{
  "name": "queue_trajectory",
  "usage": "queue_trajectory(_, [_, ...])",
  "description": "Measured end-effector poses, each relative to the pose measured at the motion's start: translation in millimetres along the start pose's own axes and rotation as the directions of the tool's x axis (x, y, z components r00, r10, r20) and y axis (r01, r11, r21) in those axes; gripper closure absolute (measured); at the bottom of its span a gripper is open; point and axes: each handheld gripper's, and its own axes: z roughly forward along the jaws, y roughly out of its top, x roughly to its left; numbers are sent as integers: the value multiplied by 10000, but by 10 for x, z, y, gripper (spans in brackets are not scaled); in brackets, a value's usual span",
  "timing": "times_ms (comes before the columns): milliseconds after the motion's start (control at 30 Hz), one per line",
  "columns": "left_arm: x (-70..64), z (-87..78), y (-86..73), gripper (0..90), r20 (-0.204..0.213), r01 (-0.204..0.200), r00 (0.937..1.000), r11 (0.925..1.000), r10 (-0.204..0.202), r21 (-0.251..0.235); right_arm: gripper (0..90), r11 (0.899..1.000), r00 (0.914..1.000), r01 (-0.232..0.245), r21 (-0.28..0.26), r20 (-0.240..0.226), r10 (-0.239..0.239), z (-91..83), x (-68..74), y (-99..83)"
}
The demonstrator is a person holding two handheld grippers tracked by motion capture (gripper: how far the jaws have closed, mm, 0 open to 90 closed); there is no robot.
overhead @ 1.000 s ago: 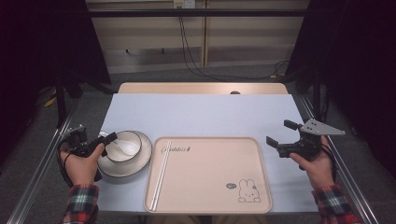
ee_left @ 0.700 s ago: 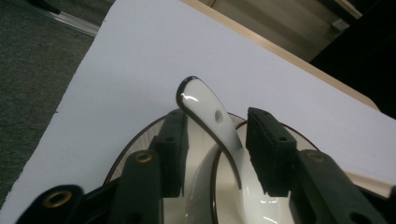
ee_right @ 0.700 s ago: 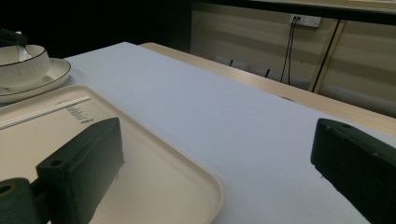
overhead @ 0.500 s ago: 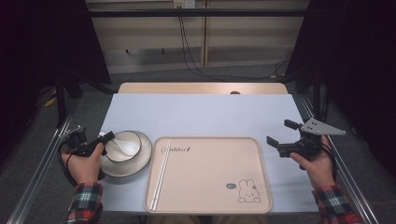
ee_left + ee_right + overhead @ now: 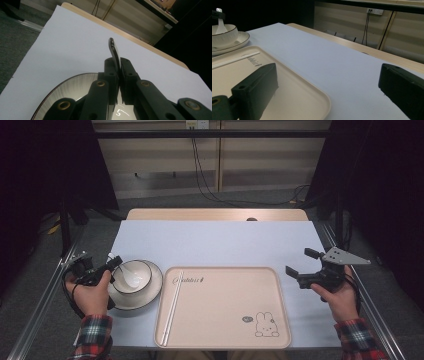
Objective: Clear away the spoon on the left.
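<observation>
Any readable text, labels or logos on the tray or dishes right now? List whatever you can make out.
Dark script line at the top left of the tray, beside the chopsticks: too small and blurred to read in the high view, and also in the right gripper view.
Small dark mark beside the rabbit drawing on the tray: unreadable.
Bowl and plate: no text visible.

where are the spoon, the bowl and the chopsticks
spoon [image 5: 131, 273]: high view, on its white scoop inside the bowl.
bowl [image 5: 143, 276]: high view, on its inner right wall.
chopsticks [image 5: 172, 307]: high view, on the middle of the pair, at the tray's left edge.
</observation>
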Motion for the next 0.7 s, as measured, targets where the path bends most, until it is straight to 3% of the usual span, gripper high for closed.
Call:
queue_trajectory(300, [-110,-62,104,858,253,-85,9996,9999,89,-140,18,10000,10000,36,2,13,-36,3,5,-1])
queue_trajectory(467, [-186,-109,188,859,177,-372,9991,9992,375,-168,18,10000,10000,29,2,36,-29,12,11,-4])
queue_trajectory(600, [-229,-135,245,860,349,-557,9978,9984,561,-101,18,10000,10000,27,-1,14,-27,10,11,-3])
queue_trajectory(700, [-279,-138,269,860,518,-466,9976,9989,470,-101,17,10000,10000,51,-10,22,-50,8,3,-4])
